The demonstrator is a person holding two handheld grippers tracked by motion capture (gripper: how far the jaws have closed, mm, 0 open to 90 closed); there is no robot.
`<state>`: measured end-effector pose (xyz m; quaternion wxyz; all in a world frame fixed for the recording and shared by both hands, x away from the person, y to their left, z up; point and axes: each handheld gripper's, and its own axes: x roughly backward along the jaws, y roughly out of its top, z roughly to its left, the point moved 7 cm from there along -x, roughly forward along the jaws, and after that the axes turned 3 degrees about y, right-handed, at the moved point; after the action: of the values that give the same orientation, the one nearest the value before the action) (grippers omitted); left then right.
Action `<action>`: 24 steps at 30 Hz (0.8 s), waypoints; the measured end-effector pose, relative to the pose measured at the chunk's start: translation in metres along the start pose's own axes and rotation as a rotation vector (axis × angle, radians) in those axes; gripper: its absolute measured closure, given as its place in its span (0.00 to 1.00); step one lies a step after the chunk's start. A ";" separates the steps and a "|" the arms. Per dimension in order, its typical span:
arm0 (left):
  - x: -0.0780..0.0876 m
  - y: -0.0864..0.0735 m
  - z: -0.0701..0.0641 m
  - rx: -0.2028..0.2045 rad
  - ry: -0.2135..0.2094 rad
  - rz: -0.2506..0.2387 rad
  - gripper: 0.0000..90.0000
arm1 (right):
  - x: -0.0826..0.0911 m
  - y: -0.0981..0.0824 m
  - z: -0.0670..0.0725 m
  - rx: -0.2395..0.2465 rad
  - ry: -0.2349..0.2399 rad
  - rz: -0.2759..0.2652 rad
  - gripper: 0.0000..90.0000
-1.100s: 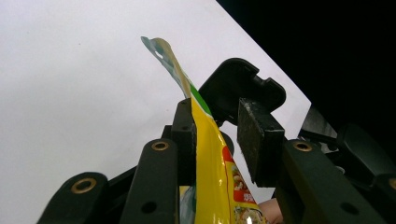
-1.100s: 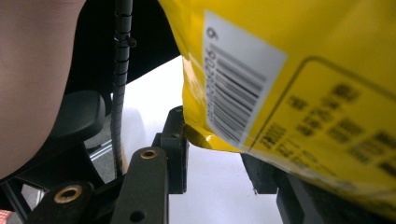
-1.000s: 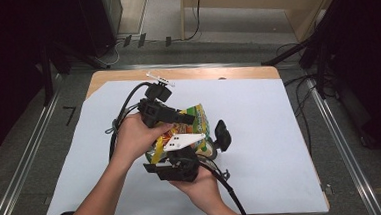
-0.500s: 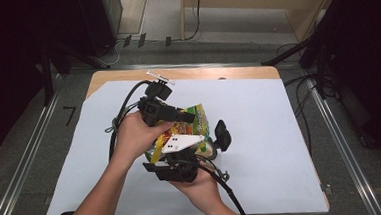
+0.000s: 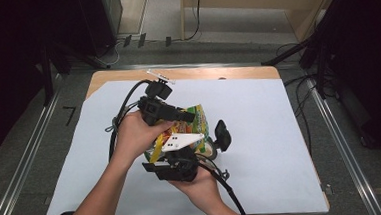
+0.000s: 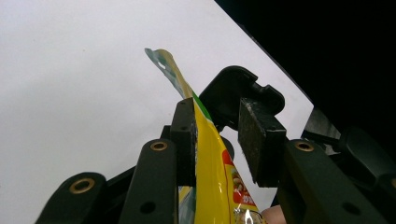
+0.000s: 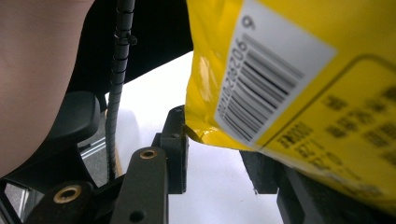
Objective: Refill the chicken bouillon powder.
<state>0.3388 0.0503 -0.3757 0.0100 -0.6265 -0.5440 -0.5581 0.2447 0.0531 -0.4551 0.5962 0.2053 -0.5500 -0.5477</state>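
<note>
A yellow and green snack bag (image 5: 197, 118) is held up over the white paper in the middle of the table. My left gripper (image 5: 185, 117) reaches in from the left onto the bag's top edge. In the left gripper view the bag (image 6: 210, 158) stands between the jaws of the left gripper (image 6: 219, 121): it lies against the left pad (image 6: 184, 140), and a gap shows before the right pad. My right gripper (image 5: 211, 142) comes from below. In the right gripper view the bag's barcode side (image 7: 299, 70) hangs over the right gripper (image 7: 217, 149), and white paper shows between its jaws.
White paper (image 5: 290, 131) covers most of the wooden table (image 5: 226, 72). A small white strip (image 5: 160, 77) lies at the far edge. Black cables (image 5: 123, 109) trail from both grippers. Metal rails and dark equipment flank the table.
</note>
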 end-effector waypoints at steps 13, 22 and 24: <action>-0.001 0.000 0.001 0.007 -0.003 0.001 0.76 | 0.000 -0.001 0.000 0.004 -0.005 0.004 0.73; -0.001 -0.001 0.001 0.004 -0.004 0.006 0.76 | 0.000 -0.001 -0.001 0.008 -0.009 0.007 0.73; -0.001 -0.001 0.001 0.003 -0.004 0.008 0.76 | 0.000 -0.001 -0.001 0.008 -0.009 0.006 0.73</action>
<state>0.3389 0.0508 -0.3775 0.0120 -0.6298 -0.5424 -0.5559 0.2448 0.0529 -0.4565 0.5944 0.2035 -0.5558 -0.5444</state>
